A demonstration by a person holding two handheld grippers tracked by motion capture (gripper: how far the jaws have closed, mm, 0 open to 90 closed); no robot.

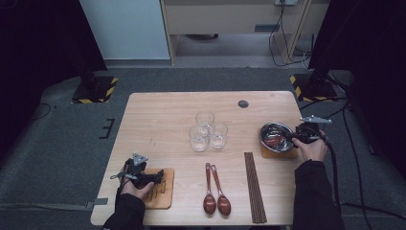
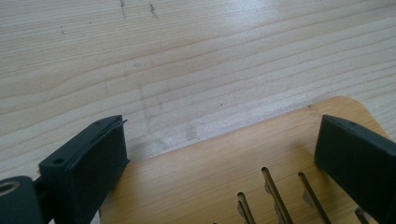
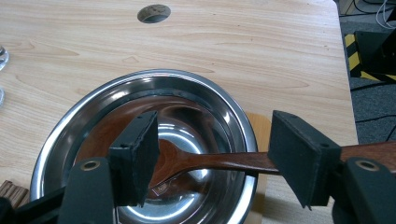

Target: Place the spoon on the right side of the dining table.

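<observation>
A steel bowl (image 1: pixel 266 128) sits on a wooden coaster (image 1: pixel 280 154) at the table's right edge. A dark wooden spoon (image 3: pixel 210 161) lies in the bowl (image 3: pixel 93 100), its handle running out over the rim to the right, behind one jaw. My right gripper (image 3: pixel 215 135) hovers at the bowl's rim, open, its jaws wide apart with nothing pressed between them; in the high view the right gripper (image 1: pixel 289 138) reaches in from the right. My left gripper (image 1: pixel 160 175) is open low over a slotted wooden coaster (image 2: pixel 210 172) at the front left; nothing lies between the left gripper's (image 2: pixel 223 126) jaws.
Three empty glasses (image 1: pixel 206 129) cluster at the table's middle. Two wooden spoons (image 1: pixel 215 191) and a bundle of dark chopsticks (image 1: pixel 253 187) lie near the front edge. A cable hole (image 1: pixel 243 103) is at the back. Striped stand bases sit on the floor beyond the table.
</observation>
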